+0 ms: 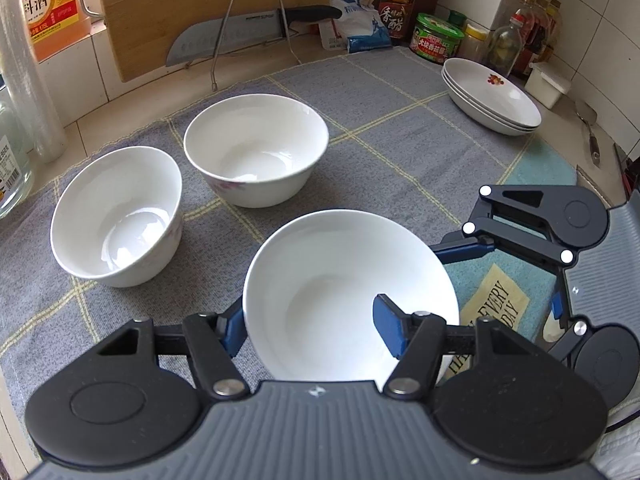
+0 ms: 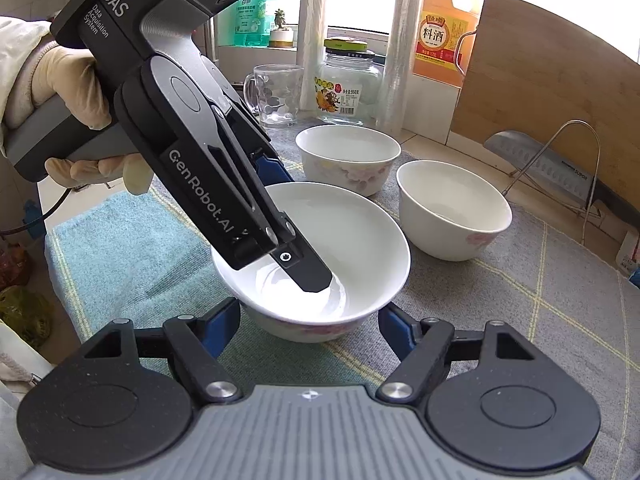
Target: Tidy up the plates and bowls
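Note:
Three white bowls stand on the cloth. My left gripper [image 1: 312,328] straddles the rim of the near bowl [image 1: 332,280]: one finger sits inside, one outside, with a wide gap between them. In the right wrist view the same bowl [image 2: 360,240] shows the left gripper's finger [image 2: 308,272] dipping into it. My right gripper [image 2: 310,320] is open, its fingers either side of that bowl's base. Two more bowls [image 1: 116,216] [image 1: 256,148] stand behind. A stack of white plates [image 1: 492,96] sits at the far right.
A grey checked cloth [image 1: 400,128] covers the counter. A cutting board [image 1: 192,8] and knife on a wire rack [image 1: 240,32] lean at the back. Sauce bottles and jars [image 1: 436,36] crowd the corner. A glass mug [image 2: 276,96] and jar [image 2: 348,88] stand behind the bowls.

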The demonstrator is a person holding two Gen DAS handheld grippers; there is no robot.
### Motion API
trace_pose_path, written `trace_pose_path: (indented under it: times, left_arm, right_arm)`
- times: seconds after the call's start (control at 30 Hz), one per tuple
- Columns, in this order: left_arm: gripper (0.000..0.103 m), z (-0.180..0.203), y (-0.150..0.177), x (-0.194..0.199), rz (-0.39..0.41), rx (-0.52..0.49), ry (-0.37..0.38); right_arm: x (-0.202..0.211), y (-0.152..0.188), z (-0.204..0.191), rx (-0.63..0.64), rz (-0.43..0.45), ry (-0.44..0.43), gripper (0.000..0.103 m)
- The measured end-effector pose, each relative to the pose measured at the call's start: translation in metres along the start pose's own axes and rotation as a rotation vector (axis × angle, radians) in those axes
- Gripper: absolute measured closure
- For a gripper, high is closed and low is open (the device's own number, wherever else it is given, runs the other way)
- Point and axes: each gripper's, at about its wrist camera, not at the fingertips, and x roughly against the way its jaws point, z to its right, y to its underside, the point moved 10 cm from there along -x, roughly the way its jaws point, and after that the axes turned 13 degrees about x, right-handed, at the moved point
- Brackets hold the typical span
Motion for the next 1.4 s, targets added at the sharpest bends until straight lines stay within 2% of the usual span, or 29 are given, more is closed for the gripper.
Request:
trace_pose_path:
  times: [0.8,1.4]
  left_arm:
    - [0.040,0.112,-0.045,-0.061,-0.027,-0.224,0.162]
    - [0.040,0.136,-0.052,-0.086,-0.042,-0.261,0.187]
  right_arm:
    - [0.068,0.070,0.071,-0.152,-0.097,0.218,0.023]
    - [0.069,0.096,0.089,-0.217,-0.139,0.238,0.023]
